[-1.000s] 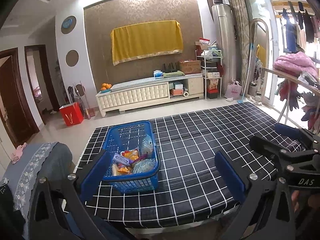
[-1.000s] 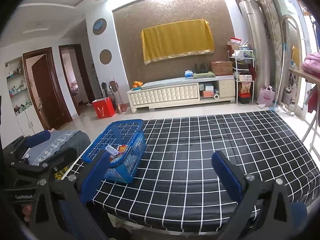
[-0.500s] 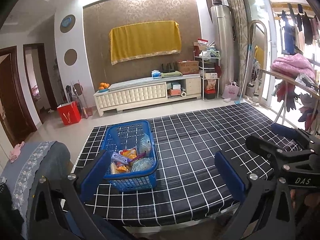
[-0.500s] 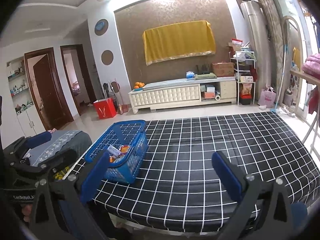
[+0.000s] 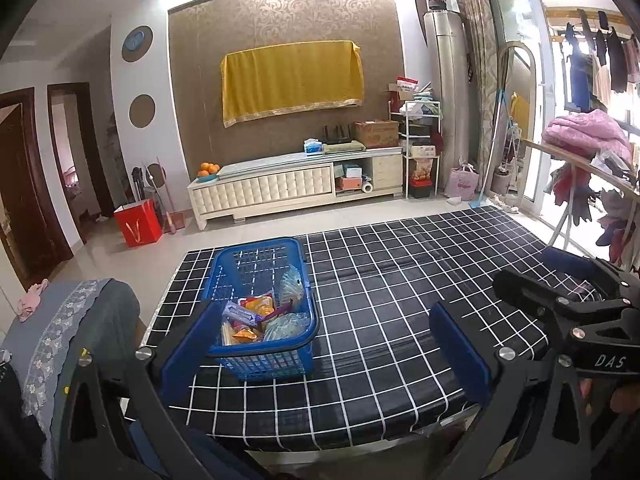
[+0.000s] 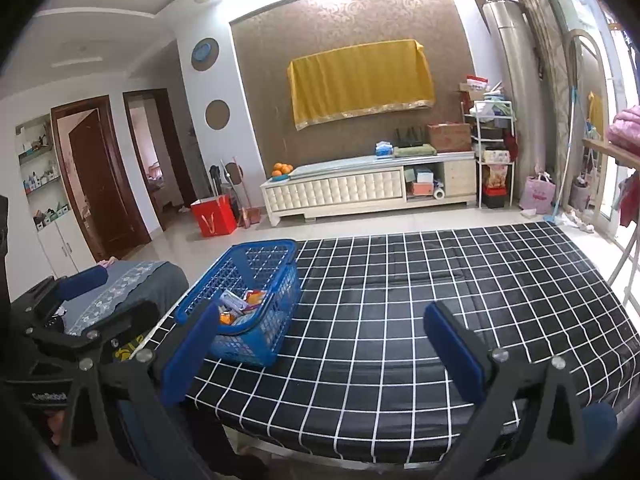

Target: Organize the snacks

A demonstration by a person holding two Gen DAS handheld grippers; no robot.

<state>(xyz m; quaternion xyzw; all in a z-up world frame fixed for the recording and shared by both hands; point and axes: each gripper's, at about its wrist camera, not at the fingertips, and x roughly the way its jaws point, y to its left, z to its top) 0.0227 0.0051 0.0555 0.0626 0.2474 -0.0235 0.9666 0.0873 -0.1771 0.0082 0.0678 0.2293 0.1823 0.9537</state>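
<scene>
Blue lattice plastic makes up the basket [image 5: 264,308], which sits on the black grid-patterned table [image 5: 400,300] near its left front corner, and my snacks [image 5: 260,320] lie heaped in its near end. From here I make out a purple wrapped bar, orange packets and a few clear crinkly bags; the far end of the basket looks bare. I judge these packets light, soft and slick, and the chips inside would crush under a hard squeeze, so I would pinch each one by a sealed edge or a corner, not across its belly. The basket itself looks stiff but thin; its rim is the sensible place to hold it.

My left gripper [image 5: 320,344] hangs just short of the table's front edge, jaws spread wide with nothing between them, its left finger showing in front of the basket's near corner. My right gripper [image 6: 320,348] hovers further right over the table edge, equally wide apart and empty. Beside the table's left edge stands a grey cloth-covered seat [image 6: 132,284].
</scene>
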